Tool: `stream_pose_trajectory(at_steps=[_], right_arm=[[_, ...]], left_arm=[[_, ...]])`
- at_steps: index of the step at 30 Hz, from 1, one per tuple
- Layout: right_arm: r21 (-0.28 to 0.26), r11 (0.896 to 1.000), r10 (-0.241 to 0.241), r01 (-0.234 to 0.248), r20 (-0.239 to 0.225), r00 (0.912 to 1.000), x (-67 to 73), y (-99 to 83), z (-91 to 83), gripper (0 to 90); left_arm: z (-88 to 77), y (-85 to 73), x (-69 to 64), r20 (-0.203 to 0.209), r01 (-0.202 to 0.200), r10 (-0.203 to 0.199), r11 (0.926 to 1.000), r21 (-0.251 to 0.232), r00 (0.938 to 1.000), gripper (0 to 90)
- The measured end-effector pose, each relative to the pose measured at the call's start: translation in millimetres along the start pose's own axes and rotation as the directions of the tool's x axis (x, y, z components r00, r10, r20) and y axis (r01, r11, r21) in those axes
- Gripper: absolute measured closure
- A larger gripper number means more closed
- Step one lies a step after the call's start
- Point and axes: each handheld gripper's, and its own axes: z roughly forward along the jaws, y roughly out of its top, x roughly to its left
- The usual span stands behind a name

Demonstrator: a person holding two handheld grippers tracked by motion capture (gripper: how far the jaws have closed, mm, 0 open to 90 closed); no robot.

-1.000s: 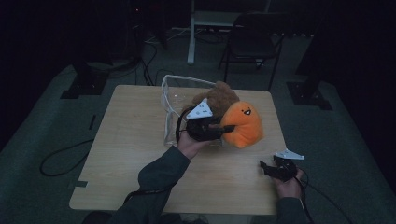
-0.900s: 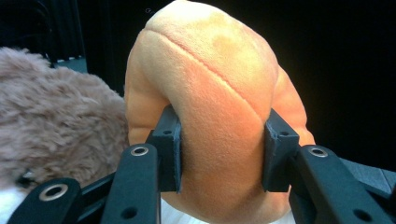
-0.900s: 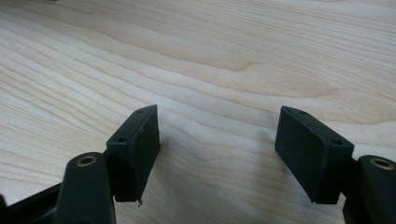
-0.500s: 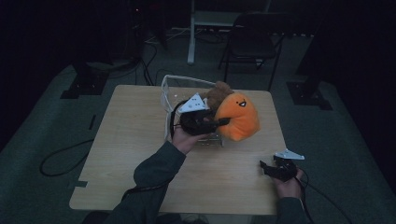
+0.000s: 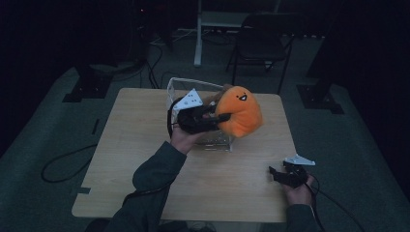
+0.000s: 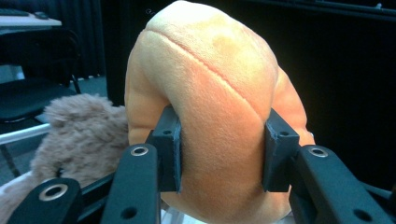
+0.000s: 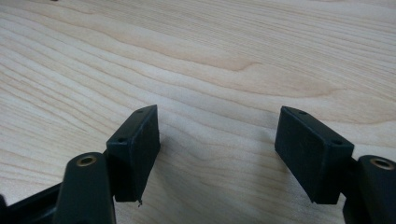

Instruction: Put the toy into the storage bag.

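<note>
a: orange plush (image 5: 239, 116)?
b: clamped between the left gripper (image 5: 217, 117) pads, held above the clear bin (image 5: 180, 92) at the table's (image 5: 130, 145) far middle (face turned up).
a: beside it?
b: brown plush (image 6: 79, 135), just left in the left gripper view, touching it.
a: right gripper (image 5: 278, 174)?
b: near corner, jaws wide apart, nothing between, low over bare wood.

Thing: round orange plush toy (image 5: 239, 110) with a small dark face
Pose: face turned upward
Place: lifted above the clear box, pinched at its side
</note>
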Motion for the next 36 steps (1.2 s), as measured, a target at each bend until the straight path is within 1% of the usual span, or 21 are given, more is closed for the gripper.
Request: stream_pose_trajectory(at_steps=[13, 16, 23, 27, 28, 36], right_arm=[[0.0, 1.0, 0.0, 0.0, 0.0, 1.0, 0.0, 0.0, 0.0, 30.1], [0.0, 1.0, 0.0, 0.0, 0.0, 1.0, 0.0, 0.0, 0.0, 30.1], [-0.001, 1.0, 0.0, 0.0, 0.0, 1.0, 0.0, -0.1, 0.0, 30.1], [-0.001, 1.0, -0.002, 0.002, -0.001, 1.0, 0.1, -0.8, -0.7, 30.1], [-0.001, 1.0, 0.001, -0.001, -0.001, 1.0, 0.3, -1.4, -1.4, 30.1], [-0.001, 1.0, 0.003, -0.003, 0.001, 1.0, 0.5, -2.3, -2.4, 30.0]], left_arm=[[-19.1, 9.1, 11.3, -0.039, 0.004, -0.005, 0.9994, -0.035, 0.9992, 58.3], [-26.2, 11.0, 16.8, -0.058, 0.006, -0.008, 0.9992, -0.039, 0.9983, 58.2], [-36.5, 13.1, 26.8, -0.093, 0.011, -0.015, 0.9989, -0.046, 0.9956, 58.3], [-39.7, 14.6, 28.9, -0.102, 0.01, -0.015, 0.9987, -0.05, 0.9946, 58.3], [-42.6, 15.9, 30.3, -0.11, 0.007, -0.013, 0.9986, -0.052, 0.9939, 58.2], [-52.4, 17.6, 35.0, -0.128, 0.001, -0.01, 0.9979, -0.065, 0.9917, 58.3]])
